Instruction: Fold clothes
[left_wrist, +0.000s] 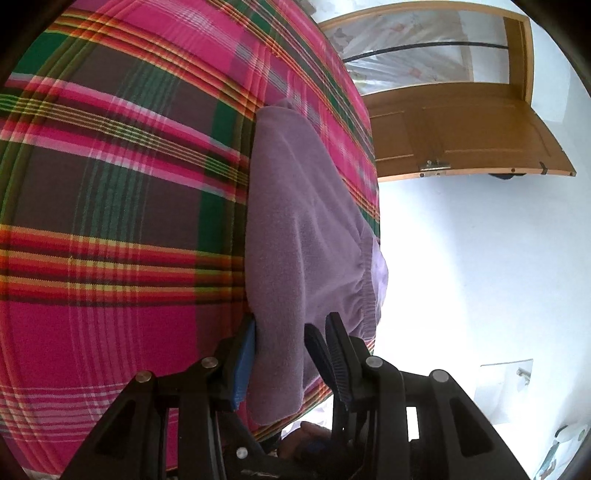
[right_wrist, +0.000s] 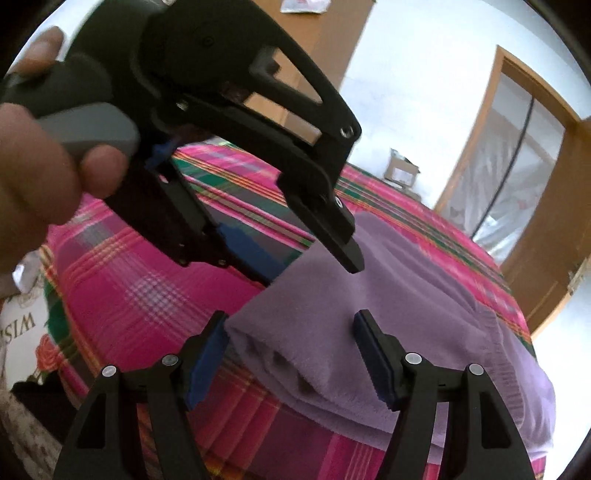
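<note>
Free room: bare plaid bedspread (right_wrist: 122, 295) left of the folded purple garment (right_wrist: 406, 295).
Obstacle: left gripper (right_wrist: 314, 266) above garment's far corner.

A plaid bedspread (left_wrist: 110, 221) lies near a wooden door (left_wrist: 461, 125).

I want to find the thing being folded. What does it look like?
Look at the big bed cover with pink, green and brown checks. On it lies the garment, folded in layers, with both grippers at its near end. It is the only plain thing there: soft, fuzzy and lilac, no pattern.
</note>
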